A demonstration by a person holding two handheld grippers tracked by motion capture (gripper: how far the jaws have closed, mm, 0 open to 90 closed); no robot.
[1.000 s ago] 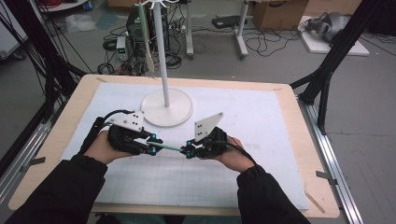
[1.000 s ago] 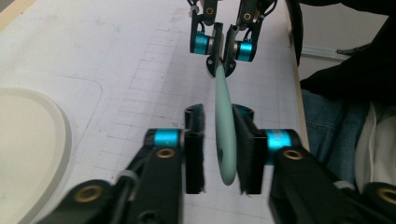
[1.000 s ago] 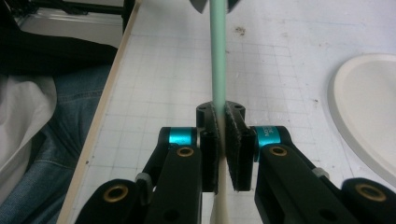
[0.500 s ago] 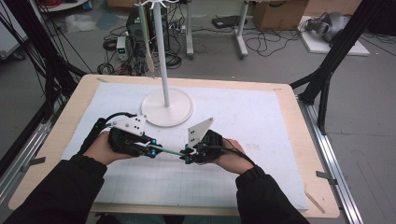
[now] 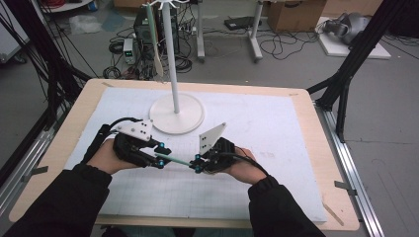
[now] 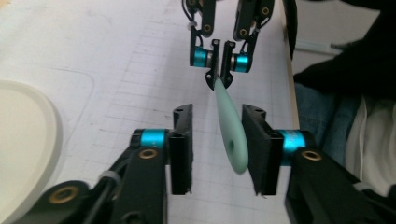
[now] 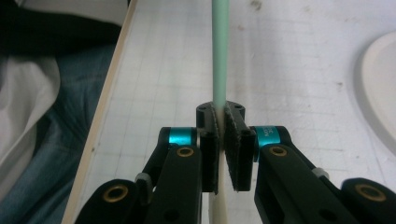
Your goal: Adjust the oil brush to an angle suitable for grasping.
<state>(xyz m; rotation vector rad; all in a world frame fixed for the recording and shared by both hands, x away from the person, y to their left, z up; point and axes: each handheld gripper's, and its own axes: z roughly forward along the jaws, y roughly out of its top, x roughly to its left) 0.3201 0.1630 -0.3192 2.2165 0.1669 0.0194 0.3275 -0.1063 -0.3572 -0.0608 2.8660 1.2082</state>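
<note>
A slim mint-green utensil handle [image 5: 175, 160] spans level between my two grippers over the white mat. My right gripper [image 7: 222, 140] is shut on it; its jaws have just been closing on the handle [image 7: 218, 56], and a cream part continues below the pads. My left gripper [image 6: 219, 149] is open: its jaws have just been opening, with the handle's rounded end and its hole [image 6: 236, 144] between them, close to the right-hand pad. In the high view the left gripper [image 5: 160, 155] and the right gripper [image 5: 197, 165] face each other tip to tip.
A white stand with a round base [image 5: 176, 114] and a tall pole [image 5: 171, 54] rises behind the grippers; a pale utensil [image 5: 157, 52] hangs from its top. The mat [image 5: 276, 133] has free room to the right. The table's wooden edge [image 7: 100, 126] runs near my lap.
The right gripper's grey plate has tilted and shifted slightly left since one second ago. Both hands stay in the same place with the green handle between them.
</note>
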